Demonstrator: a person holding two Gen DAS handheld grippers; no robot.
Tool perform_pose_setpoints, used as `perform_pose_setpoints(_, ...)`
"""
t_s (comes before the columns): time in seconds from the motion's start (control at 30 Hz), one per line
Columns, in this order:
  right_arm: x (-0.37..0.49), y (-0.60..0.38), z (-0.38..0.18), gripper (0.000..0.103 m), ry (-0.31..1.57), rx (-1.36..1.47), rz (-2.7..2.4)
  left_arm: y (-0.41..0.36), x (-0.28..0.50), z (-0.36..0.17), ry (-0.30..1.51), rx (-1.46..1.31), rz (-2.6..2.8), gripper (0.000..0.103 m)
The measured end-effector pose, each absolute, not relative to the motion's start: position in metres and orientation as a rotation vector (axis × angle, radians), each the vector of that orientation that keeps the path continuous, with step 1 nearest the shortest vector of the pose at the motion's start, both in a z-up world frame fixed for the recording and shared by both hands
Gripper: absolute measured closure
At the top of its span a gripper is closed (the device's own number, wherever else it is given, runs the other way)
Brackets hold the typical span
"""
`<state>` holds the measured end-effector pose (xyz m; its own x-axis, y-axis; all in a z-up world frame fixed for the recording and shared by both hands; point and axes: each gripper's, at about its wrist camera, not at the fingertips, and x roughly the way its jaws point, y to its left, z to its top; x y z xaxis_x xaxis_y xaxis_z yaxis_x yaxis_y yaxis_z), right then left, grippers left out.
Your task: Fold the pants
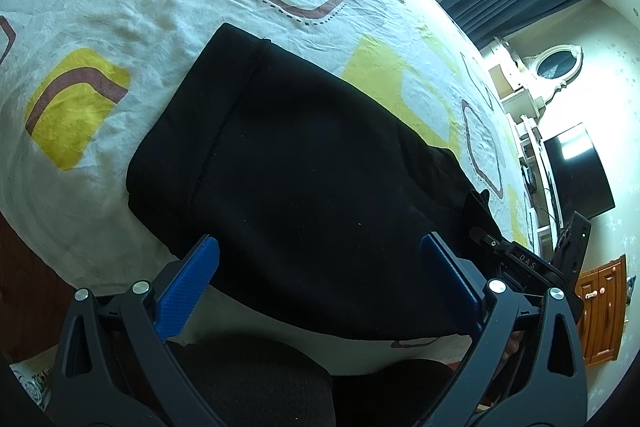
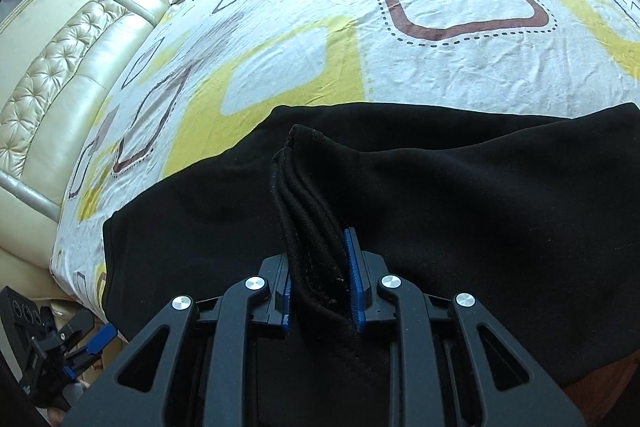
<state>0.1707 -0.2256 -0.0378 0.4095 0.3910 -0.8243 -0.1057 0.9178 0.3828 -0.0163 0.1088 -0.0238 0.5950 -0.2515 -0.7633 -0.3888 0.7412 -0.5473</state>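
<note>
We are laying a fold: our right gripper (image 2: 320, 283) is pinching the black pants' (image 2: 460, 211) bunched hem toward twelve o'clock, our left gripper (image 1: 320, 263) is hovering spread, and releasing onto the bedsheet (image 2: 460, 75) likely follows.

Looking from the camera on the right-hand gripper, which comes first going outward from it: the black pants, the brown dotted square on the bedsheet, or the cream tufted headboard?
1. Black pants: a bunched edge sits between the right gripper fingers.
2. Brown dotted square: printed on the sheet beyond the pants, up right.
3. Cream tufted headboard: far left, at the bed's end.
</note>
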Motion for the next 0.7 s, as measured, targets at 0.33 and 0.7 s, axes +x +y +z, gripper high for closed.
perform_pose_setpoints(0.33,0.142,-0.205,-0.044,0.041,1.178,0.456,0.552,0.108,-0.018,-0.028,0.972,-0.781,0.083,0.003)
perform_pose_setpoints(0.7,0.140,-0.364,0.038,0.037,0.961,0.504,0.595,0.107,-0.020,-0.029,0.980,-0.806,0.074,0.003)
